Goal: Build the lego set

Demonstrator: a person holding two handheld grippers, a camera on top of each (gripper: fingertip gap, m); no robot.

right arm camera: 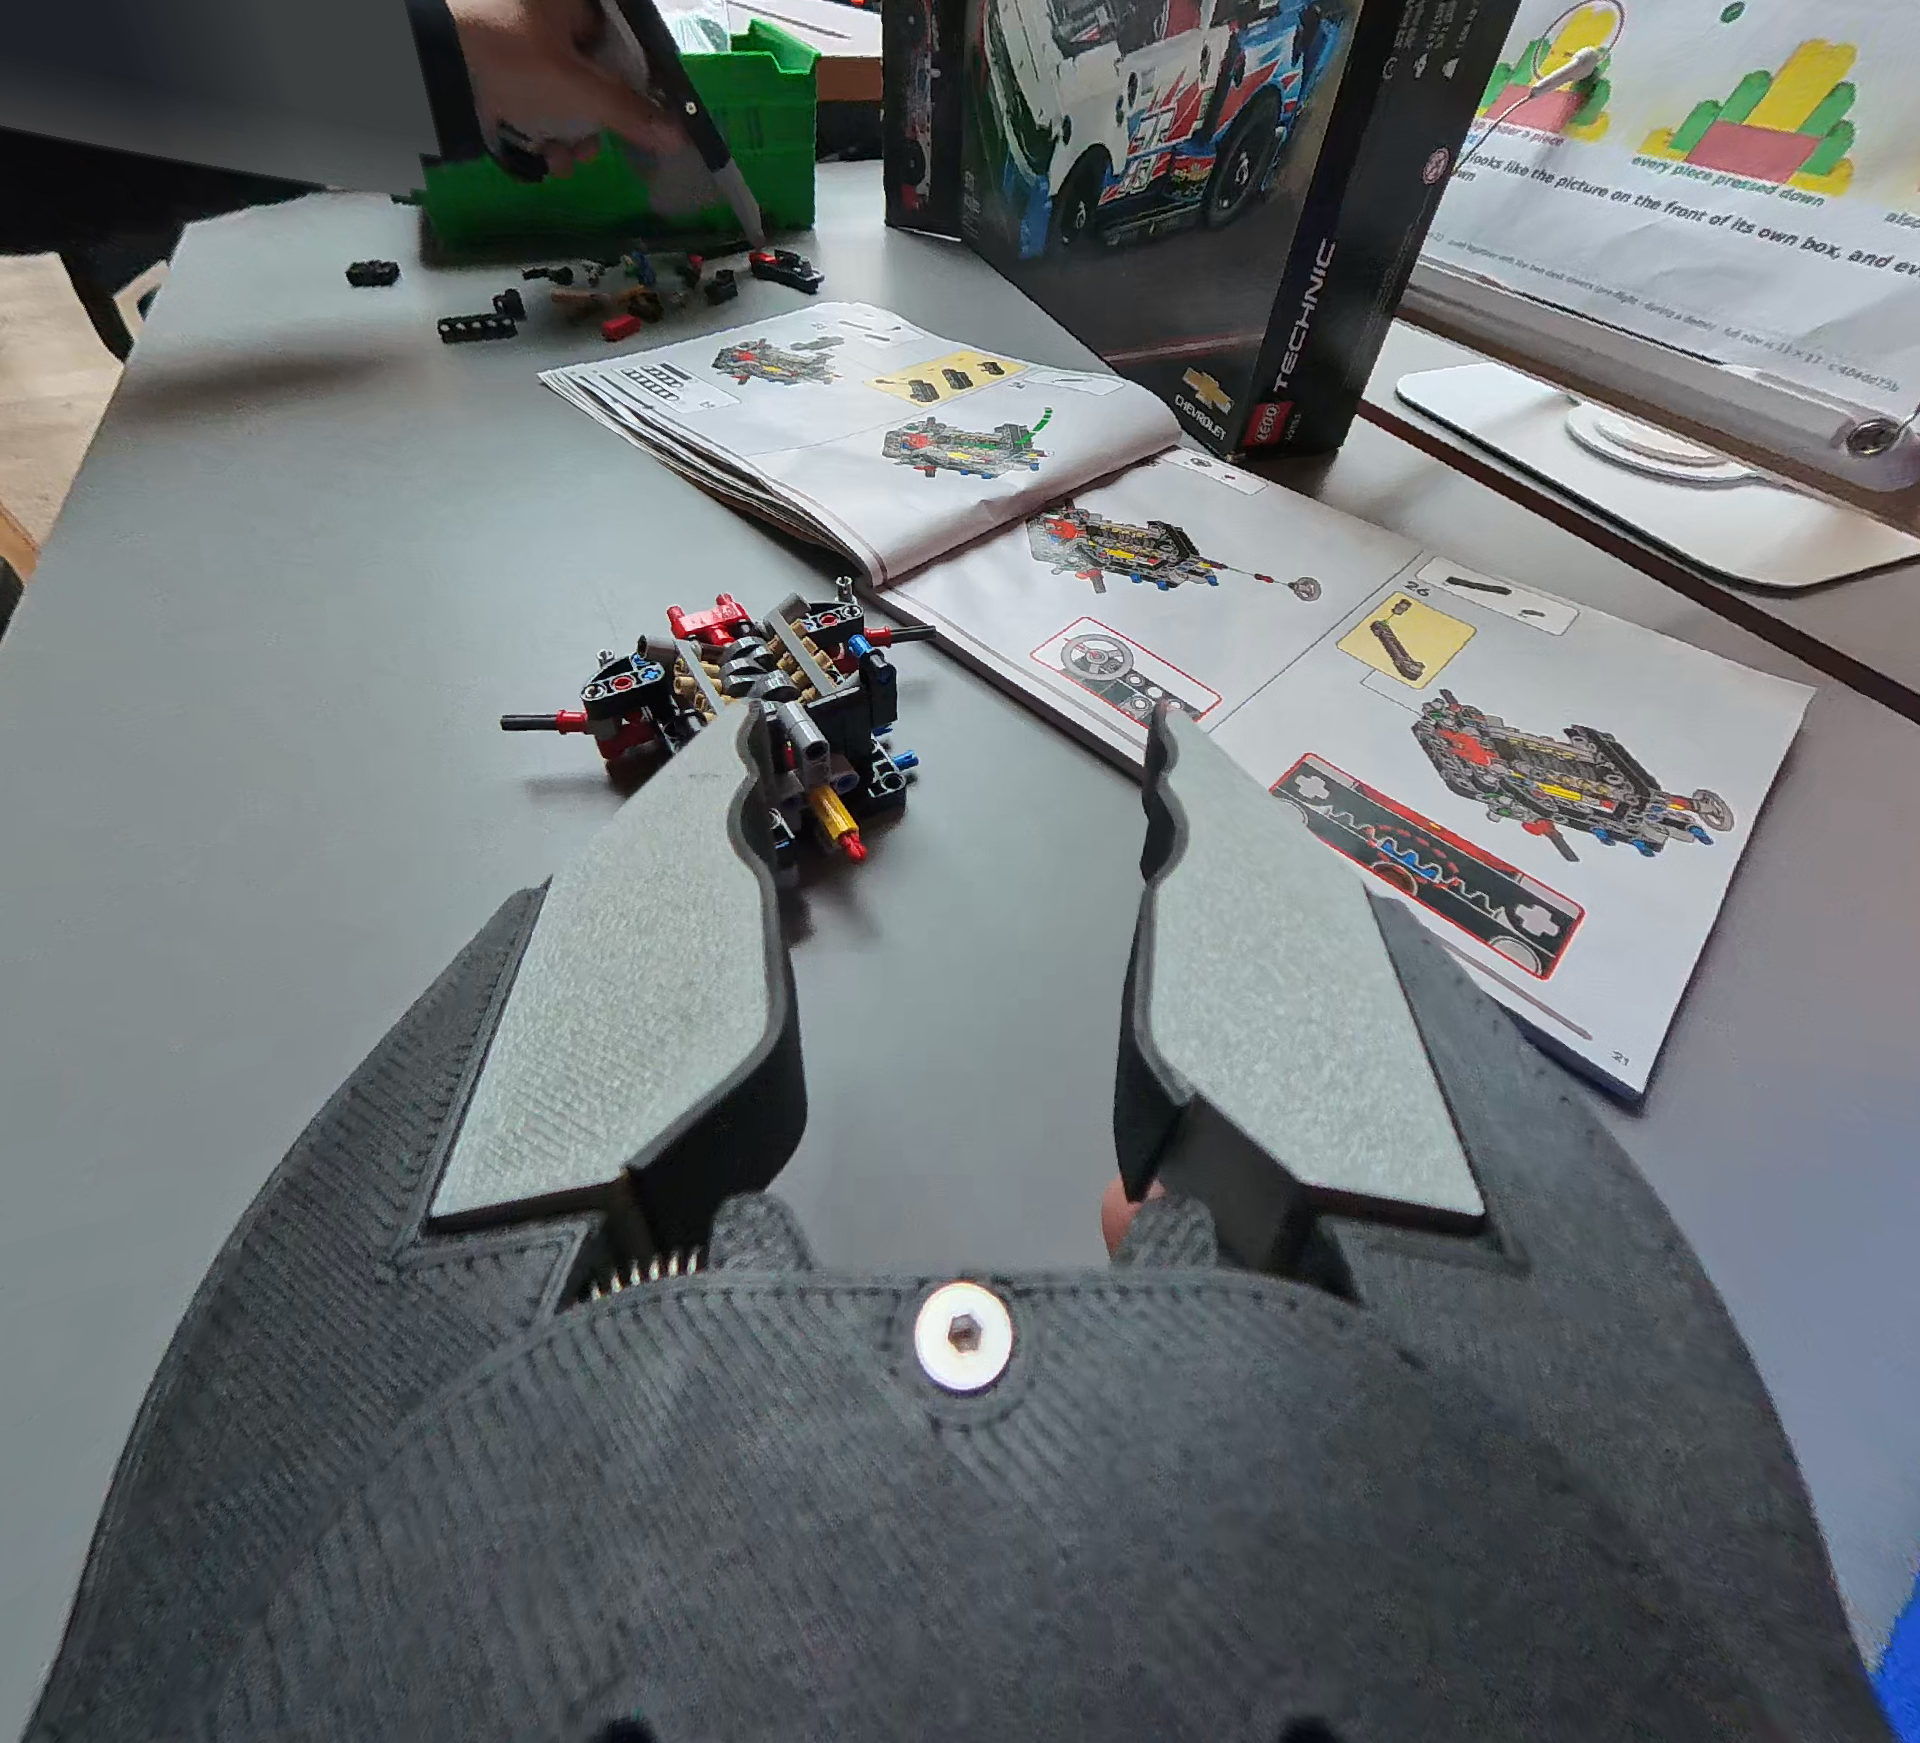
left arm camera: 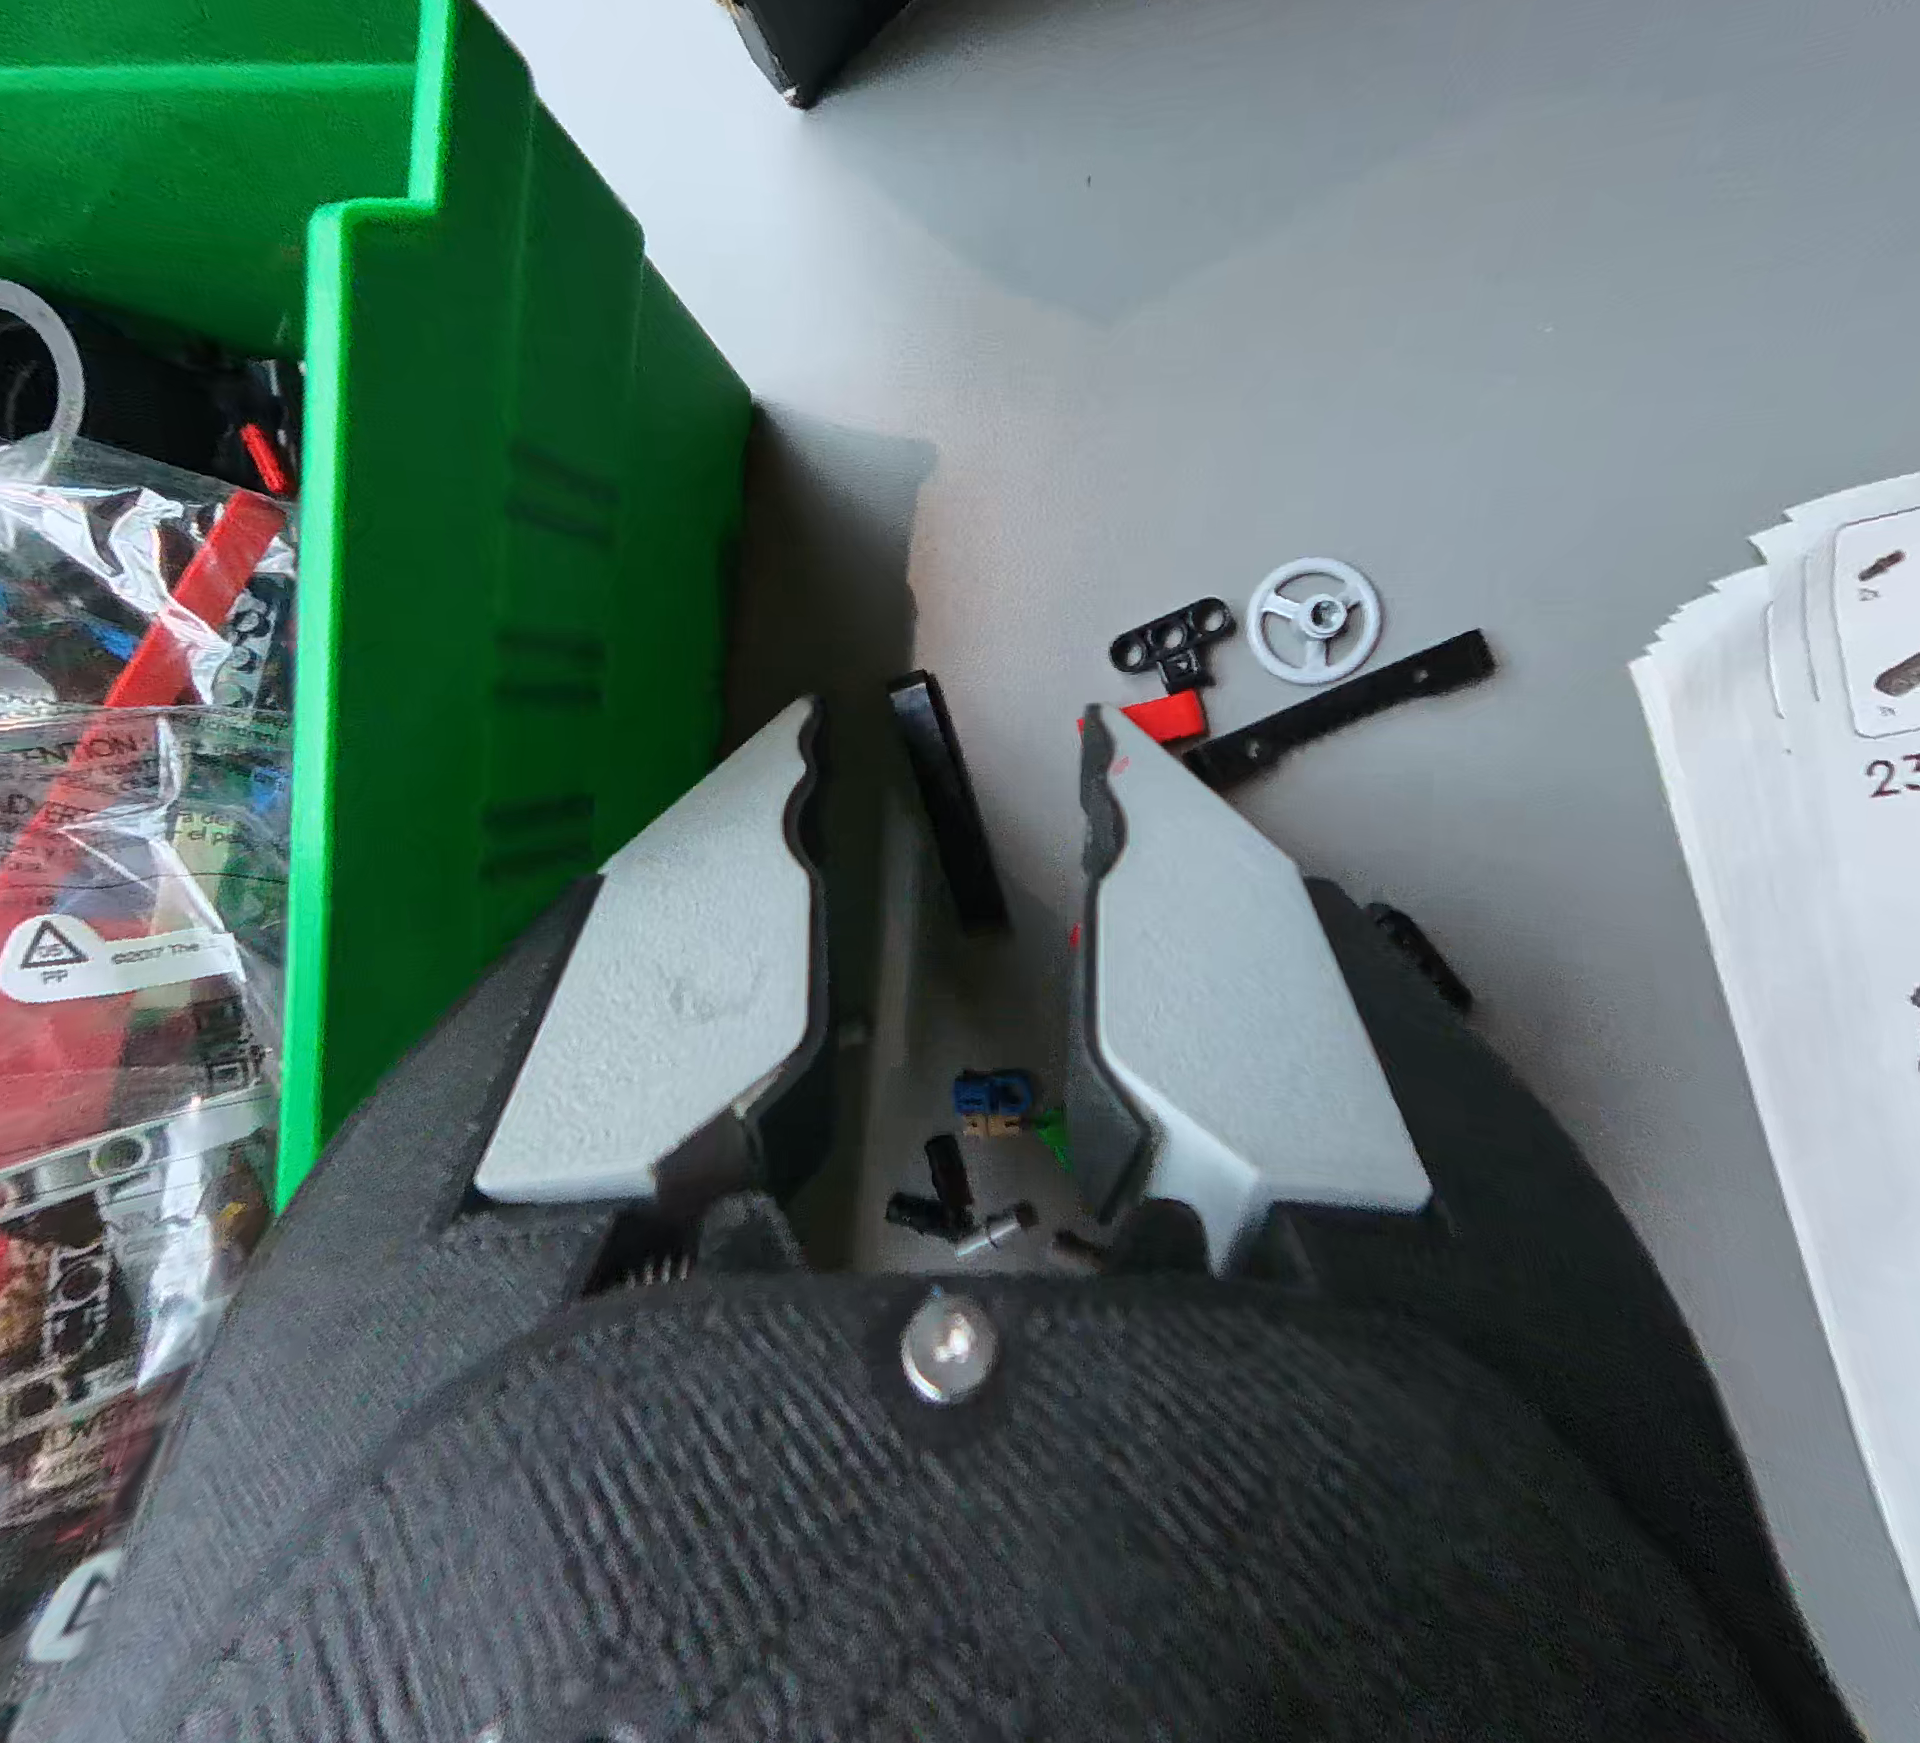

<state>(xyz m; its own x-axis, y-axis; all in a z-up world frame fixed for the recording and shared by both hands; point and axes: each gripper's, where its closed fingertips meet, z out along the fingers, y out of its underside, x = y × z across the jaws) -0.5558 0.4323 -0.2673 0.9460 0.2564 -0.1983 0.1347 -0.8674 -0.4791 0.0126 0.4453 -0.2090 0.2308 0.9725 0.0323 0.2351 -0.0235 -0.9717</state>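
Left tool (left arm camera: 951, 722) gapes over one wheel (left arm camera: 1315, 620), two black beams (left arm camera: 1340, 708).

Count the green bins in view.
1. A single green bin stands on the table's left side beside the left gripper, holding bagged parts; the right wrist view shows the same bin far off. Others may be out of frame.
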